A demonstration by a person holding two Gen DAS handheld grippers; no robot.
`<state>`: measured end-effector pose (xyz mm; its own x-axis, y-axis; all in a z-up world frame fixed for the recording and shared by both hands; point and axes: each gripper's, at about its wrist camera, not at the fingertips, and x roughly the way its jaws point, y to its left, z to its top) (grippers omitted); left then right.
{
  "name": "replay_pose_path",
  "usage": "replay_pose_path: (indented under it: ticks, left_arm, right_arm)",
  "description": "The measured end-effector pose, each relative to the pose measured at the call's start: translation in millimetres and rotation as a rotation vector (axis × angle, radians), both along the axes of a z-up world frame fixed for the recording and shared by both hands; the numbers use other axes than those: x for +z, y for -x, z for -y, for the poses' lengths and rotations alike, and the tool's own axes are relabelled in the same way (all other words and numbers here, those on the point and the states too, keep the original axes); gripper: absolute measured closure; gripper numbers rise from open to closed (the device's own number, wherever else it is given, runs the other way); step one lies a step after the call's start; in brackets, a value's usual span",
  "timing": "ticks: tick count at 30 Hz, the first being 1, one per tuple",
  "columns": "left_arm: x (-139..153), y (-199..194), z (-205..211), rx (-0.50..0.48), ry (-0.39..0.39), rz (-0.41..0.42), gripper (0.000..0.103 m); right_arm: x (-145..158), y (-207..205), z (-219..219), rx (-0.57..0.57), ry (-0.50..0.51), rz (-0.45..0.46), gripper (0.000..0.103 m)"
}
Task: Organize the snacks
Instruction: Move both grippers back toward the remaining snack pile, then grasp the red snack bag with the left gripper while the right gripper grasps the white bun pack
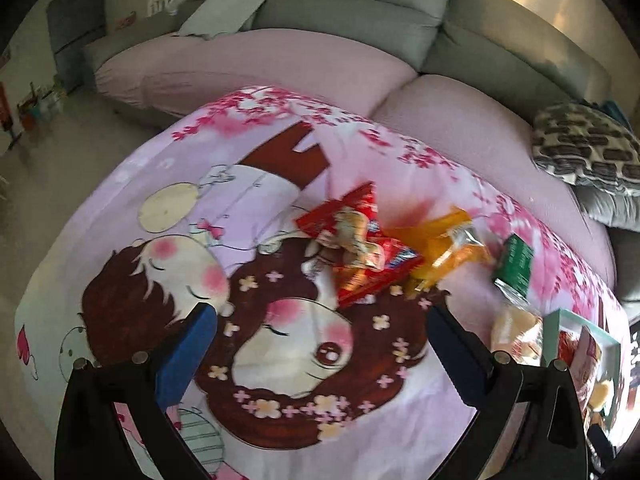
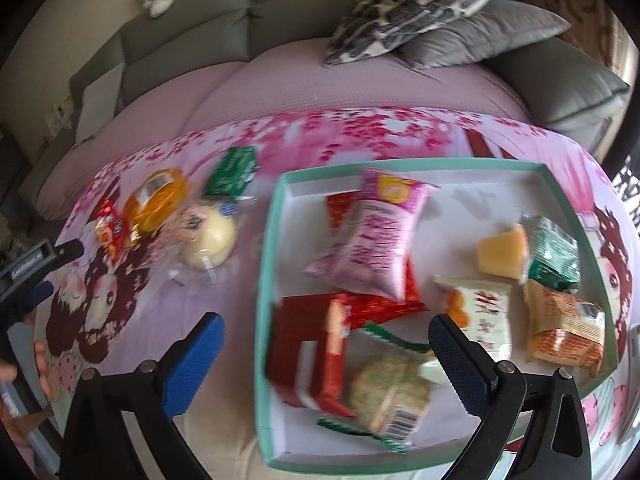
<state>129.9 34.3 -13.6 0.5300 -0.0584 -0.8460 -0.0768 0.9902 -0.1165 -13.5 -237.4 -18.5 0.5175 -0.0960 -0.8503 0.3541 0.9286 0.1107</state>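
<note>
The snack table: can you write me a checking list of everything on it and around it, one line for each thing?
Surface: pink cartoon-print cloth covering the table, flat.
Job's things: teal-rimmed cardboard tray holding about eight packets, a pink puffy packet on top; outside it lie a red foil packet, an orange wrapped packet, a green packet and a clear-wrapped pale round bun.
Clutter: nothing seen.
Grippers: left tool open, empty, above the cloth near the red packet; right tool open, empty, above the tray.
Cables: nothing seen.
Surroundings: grey sofa with pink cover, patterned cushion, grey pillow.
</note>
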Motion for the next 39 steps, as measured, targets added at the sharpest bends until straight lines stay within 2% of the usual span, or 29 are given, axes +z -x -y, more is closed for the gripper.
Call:
replay_pose_path:
  ticks: [5,11,16,19,22,26,32,37,39]
  left_arm:
    - [1,-1,-7,0.015,-0.001,0.013,0.000]
    - [6,-2,2,-0.038,-0.008,0.040,0.000]
    - [11,-6,11,-0.094,-0.010,0.054,0.000]
    - [14,-8,13,-0.119,0.002,0.061,0.000]
    - [18,-13,12,-0.132,0.026,0.073,0.000]
    - [21,-21,7,-0.143,0.064,0.090,0.000]
    - [14,-36,-2,-0.141,0.107,0.065,0.000]
    - [-1,-51,-8,-0.110,0.189,0.013,0.000]
    - [-6,-57,-9,-0.097,0.214,0.000,0.001]
  right_arm:
    - [-1,-3,-18,0.049,0.001,0.007,0.000]
    - [2,-4,-22,0.071,-0.025,0.034,0.000]
    - [3,-6,-19,0.045,-0.047,0.048,0.000]
    - [6,-8,-23,0.040,-0.028,0.059,0.000]
    - [12,-12,-27,0.041,-0.017,0.089,0.000]
    - [16,-25,-33,0.048,-0.077,0.107,0.000]
    - [22,-62,-43,0.043,-0.107,0.072,0.004]
    - [22,-90,-47,0.040,-0.106,0.023,0.007]
    - [16,-101,-48,0.043,-0.143,0.007,0.007]
